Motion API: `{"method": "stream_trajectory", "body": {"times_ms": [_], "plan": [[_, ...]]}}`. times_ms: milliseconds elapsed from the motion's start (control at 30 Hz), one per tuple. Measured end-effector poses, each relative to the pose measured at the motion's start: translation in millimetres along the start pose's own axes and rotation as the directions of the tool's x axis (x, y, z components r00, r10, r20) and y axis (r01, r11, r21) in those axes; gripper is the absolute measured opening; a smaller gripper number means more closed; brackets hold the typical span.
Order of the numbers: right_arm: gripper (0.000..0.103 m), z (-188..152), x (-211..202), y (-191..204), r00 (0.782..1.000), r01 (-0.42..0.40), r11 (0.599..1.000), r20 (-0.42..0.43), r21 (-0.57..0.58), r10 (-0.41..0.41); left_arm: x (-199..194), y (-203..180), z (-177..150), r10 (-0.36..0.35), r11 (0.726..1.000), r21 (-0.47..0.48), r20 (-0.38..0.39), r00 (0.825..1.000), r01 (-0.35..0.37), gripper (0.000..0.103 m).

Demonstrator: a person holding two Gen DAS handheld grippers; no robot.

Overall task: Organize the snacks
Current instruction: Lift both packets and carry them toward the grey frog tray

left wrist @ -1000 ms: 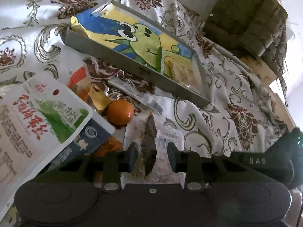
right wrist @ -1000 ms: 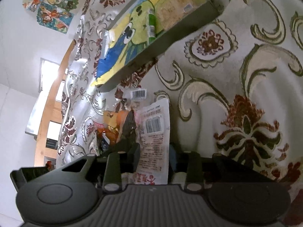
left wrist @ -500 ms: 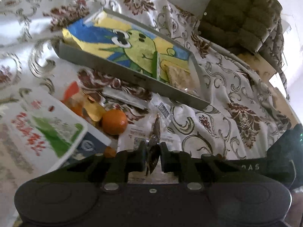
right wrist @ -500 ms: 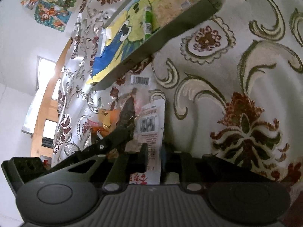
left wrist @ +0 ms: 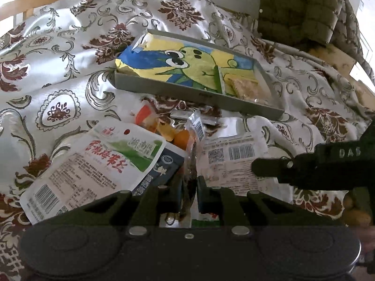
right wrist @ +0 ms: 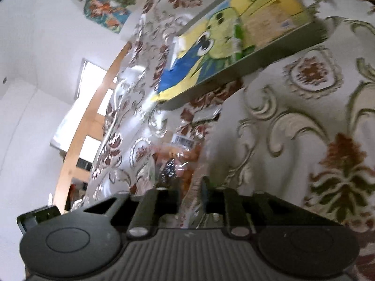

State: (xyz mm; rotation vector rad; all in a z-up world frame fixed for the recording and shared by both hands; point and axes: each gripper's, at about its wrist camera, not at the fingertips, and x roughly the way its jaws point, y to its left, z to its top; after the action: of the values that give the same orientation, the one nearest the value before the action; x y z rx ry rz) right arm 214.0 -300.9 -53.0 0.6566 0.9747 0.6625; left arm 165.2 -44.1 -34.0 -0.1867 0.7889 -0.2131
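Snacks lie heaped on a patterned cloth in front of a grey tray (left wrist: 199, 96). The tray holds a yellow-and-blue cartoon bag (left wrist: 187, 65) and a cracker packet (left wrist: 243, 86). My left gripper (left wrist: 189, 187) is shut on a clear packet with a dark snack (left wrist: 196, 128), which stands edge-on above the heap. My right gripper (right wrist: 191, 195) has a white barcode packet (left wrist: 234, 157) between its fingers. Its jaws are opening slightly, and the blurred packet (right wrist: 200, 168) still rises edge-on from them. The right gripper's finger (left wrist: 269, 167) reaches in over that packet's right edge.
A green-and-white pouch (left wrist: 93, 164) lies on a dark blue packet (left wrist: 161, 164), with orange sweets (left wrist: 181, 138) behind them. An olive quilted jacket (left wrist: 300, 11) hangs at the back right. The tray (right wrist: 257, 63) lies beyond the heap. A wooden rail (right wrist: 93, 117) runs along the cloth's far edge.
Both grippers closed on their packets and rose. The clear packet came up off the heap, and the white packet turned from face-up to edge-on as the right wrist rolled.
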Motion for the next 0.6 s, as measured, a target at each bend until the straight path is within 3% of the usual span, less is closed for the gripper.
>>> {"method": "stream_trajectory", "body": {"times_ms": [100,333,600], "plan": [[0.026,-3.4,8.7,3.4,0.999,0.034,0.999,-0.023,-0.019,-0.034,5.1,1.2,5.0,-0.012,1.000,-0.008,-0.008,1.000,0.012,0.013],[0.011,-6.2,11.2,1.1,0.997,0.071,0.997,-0.021,-0.020,-0.071,16.7,-6.5,18.2,-0.024,0.999,0.043,-0.023,0.999,0.025,0.013],[0.010,-5.6,11.4,1.1,0.997,0.077,0.997,-0.023,-0.025,-0.078,32.8,-11.6,28.8,-0.046,0.997,0.054,-0.050,0.998,0.049,0.019]]}}
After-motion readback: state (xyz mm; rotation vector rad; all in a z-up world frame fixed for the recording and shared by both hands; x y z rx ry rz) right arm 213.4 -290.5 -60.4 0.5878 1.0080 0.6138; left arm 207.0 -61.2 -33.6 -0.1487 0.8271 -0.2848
